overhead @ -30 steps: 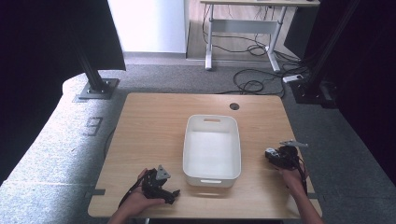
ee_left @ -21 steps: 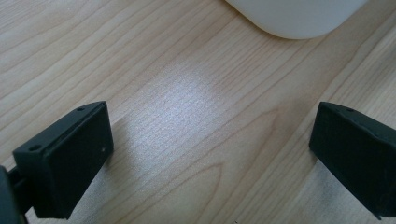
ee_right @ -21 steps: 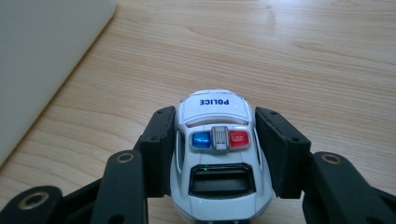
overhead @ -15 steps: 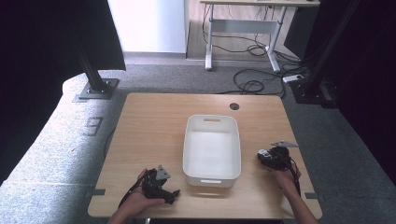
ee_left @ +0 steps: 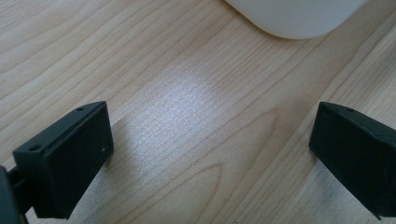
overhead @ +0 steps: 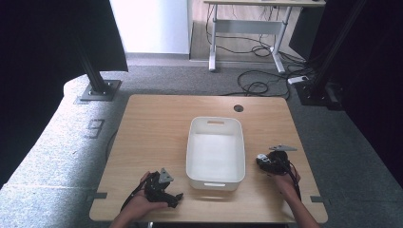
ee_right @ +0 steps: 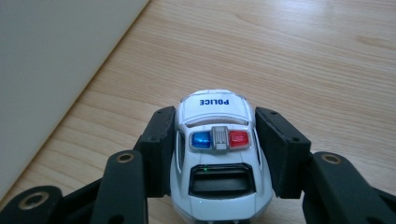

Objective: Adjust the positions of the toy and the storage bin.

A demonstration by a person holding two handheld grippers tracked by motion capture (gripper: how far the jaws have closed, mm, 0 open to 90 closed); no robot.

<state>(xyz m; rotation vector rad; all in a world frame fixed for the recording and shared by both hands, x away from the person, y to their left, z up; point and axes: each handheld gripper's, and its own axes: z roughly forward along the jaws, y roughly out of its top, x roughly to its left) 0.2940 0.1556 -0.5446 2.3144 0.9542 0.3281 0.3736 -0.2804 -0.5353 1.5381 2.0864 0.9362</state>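
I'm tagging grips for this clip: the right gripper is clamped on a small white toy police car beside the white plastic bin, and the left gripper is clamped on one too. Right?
Not quite. The left gripper holds nothing: the left gripper view shows its black jaws wide apart over bare light wooden table. The rest stands: the right gripper is clamped on the small white toy police car beside the white plastic bin.

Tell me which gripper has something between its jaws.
The right gripper: its jaws clamp a white toy police car. The left gripper stands open over bare table.
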